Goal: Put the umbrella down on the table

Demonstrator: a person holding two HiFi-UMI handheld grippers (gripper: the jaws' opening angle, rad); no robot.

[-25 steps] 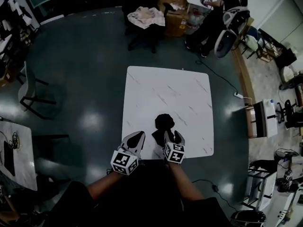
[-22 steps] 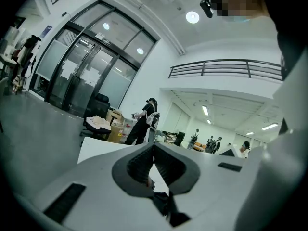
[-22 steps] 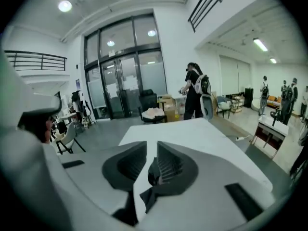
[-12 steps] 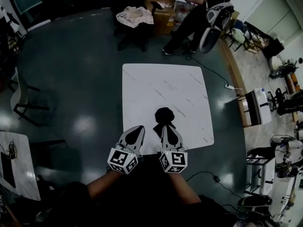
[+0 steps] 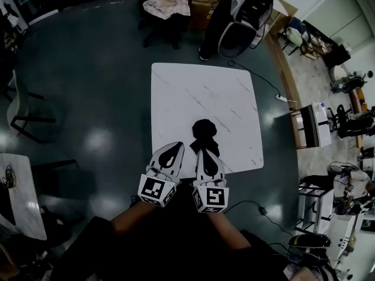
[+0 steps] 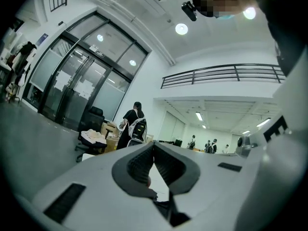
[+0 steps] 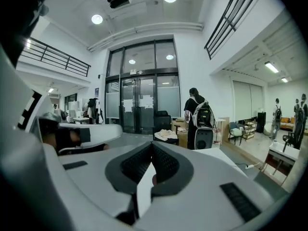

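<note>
A folded black umbrella [image 5: 204,132] lies on the white marble-look table [image 5: 199,95], near its front edge. Both grippers hover over that front edge, side by side. My left gripper [image 5: 173,150] is shut with nothing in it; its tip sits left of the umbrella. My right gripper [image 5: 207,154] is also shut and empty, its tip just short of the umbrella's near end. In the left gripper view the jaws [image 6: 154,146] meet and a dark bit of umbrella [image 6: 166,209] shows below them. The right gripper view shows closed jaws [image 7: 152,147] over a sliver of table [image 7: 143,189].
A person with a backpack [image 5: 245,13] stands at the table's far right corner. An office chair with cloth on it [image 5: 166,7] is behind the table. A power strip and cable [image 5: 280,97] lie on the floor at right, next to a white cabinet [image 5: 313,132].
The right gripper closed empty, rose and drew back from the umbrella, which stays on the table. The left gripper rose a little. The person at the back walked closer to the table.
</note>
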